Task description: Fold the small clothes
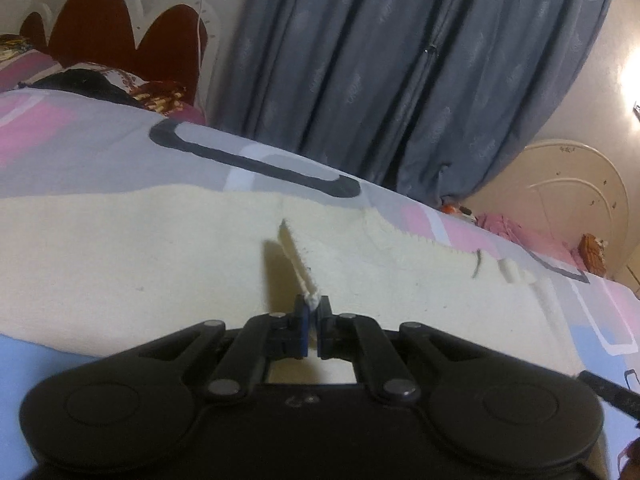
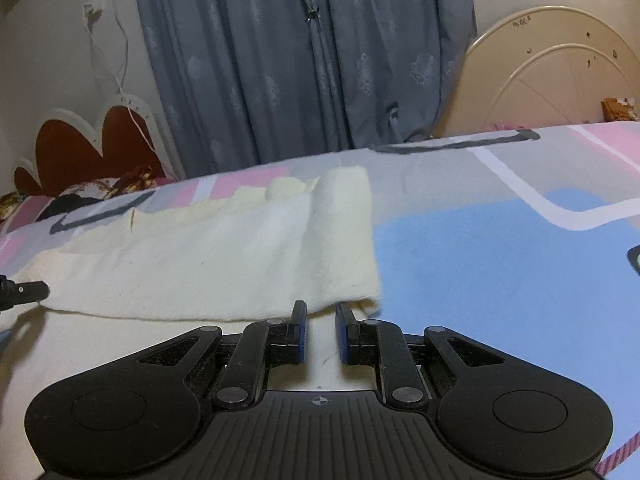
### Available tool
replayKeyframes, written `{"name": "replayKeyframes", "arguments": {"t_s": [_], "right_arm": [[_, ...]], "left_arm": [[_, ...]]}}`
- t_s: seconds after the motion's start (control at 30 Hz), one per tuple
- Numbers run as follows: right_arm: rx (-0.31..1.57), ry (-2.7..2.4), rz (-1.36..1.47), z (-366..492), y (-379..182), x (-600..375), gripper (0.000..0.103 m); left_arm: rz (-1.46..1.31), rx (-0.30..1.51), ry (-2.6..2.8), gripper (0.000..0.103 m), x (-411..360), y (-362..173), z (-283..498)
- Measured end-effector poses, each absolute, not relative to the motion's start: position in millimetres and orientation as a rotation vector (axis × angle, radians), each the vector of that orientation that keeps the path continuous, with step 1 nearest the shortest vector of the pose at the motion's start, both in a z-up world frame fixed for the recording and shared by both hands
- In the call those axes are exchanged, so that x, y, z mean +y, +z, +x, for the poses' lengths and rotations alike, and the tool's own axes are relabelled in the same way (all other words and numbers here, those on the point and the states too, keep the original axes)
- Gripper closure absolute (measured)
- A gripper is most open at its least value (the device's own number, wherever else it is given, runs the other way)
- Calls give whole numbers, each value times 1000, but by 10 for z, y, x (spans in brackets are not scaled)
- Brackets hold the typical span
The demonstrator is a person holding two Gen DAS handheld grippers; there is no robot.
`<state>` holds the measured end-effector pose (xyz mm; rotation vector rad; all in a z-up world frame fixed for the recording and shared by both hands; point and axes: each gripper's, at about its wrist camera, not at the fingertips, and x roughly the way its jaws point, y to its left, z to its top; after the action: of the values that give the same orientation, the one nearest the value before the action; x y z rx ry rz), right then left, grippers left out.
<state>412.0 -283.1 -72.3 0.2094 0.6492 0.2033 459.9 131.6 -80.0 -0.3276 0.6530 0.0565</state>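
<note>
Nearest the lens, the left gripper (image 1: 314, 308), black with blue-padded fingers, is clamped on a thin raised edge of the cream-coloured soft fabric garment (image 1: 160, 264); the pinched strip stands up from the cloth and casts a shadow on it. The garment lies spread on the pink, grey and blue patterned bedsheet (image 1: 100, 148), well short of the grey-blue pleated curtain (image 1: 380, 80) behind the bed. The right gripper (image 2: 320, 314) sits at the garment's near corner, jaws narrowly parted; the cloth edge lies just beyond its fingertips, and whether any fabric is caught there cannot be told. One layer already lies doubled over another along the garment's near edge. Folding appears begun but incomplete: further folds remain.
</note>
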Motion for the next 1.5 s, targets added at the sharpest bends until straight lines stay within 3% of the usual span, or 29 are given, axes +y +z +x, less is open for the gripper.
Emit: {"name": "replayKeyframes", "arguments": {"t_s": [0.17, 0.27, 0.37, 0.4, 0.43, 0.57, 0.63, 0.8, 1.0, 1.17, 1.27, 1.4, 1.5], "right_arm": [[589, 179, 234, 4110, -637, -2928, 87], [694, 172, 194, 4300, -819, -2856, 87], [685, 184, 140, 4293, -805, -2818, 87], [684, 186, 138, 4285, -794, -2831, 87], [673, 188, 148, 4264, -760, -2858, 87], [623, 241, 162, 4339, -663, -2741, 87], [636, 288, 168, 4477, -670, -2557, 87], [633, 392, 82, 4650, -754, -2180, 87], [642, 184, 152, 5011, -778, -2873, 88], [603, 287, 63, 5242, -687, -2477, 88], [647, 176, 27, 5442, -838, -2590, 88], [682, 119, 97, 5469, -848, -2998, 88], [620, 153, 90, 5236, -741, -3025, 88]], "left_arm": [[-297, 684, 61, 100, 1321, -894, 4622], [-292, 692, 66, 97, 1323, -958, 4608], [-238, 673, 115, 74, 1323, -931, 4551], [-209, 651, 160, 57, 1305, -878, 4500], [-183, 617, 180, 51, 1272, -824, 4457], [-96, 554, 49, 46, 830, -713, 4550], [-81, 581, -32, 37, 591, -780, 4724], [-65, 634, 9, 36, 599, -1051, 4917], [-94, 611, 68, 41, 860, -941, 4941], [-28, 601, -12, 37, 460, -884, 5244], [-8, 638, 78, 33, 612, -1064, 5349], [-130, 617, 123, 43, 975, -1009, 5246], [-164, 557, 97, 42, 863, -812, 5046]]}}
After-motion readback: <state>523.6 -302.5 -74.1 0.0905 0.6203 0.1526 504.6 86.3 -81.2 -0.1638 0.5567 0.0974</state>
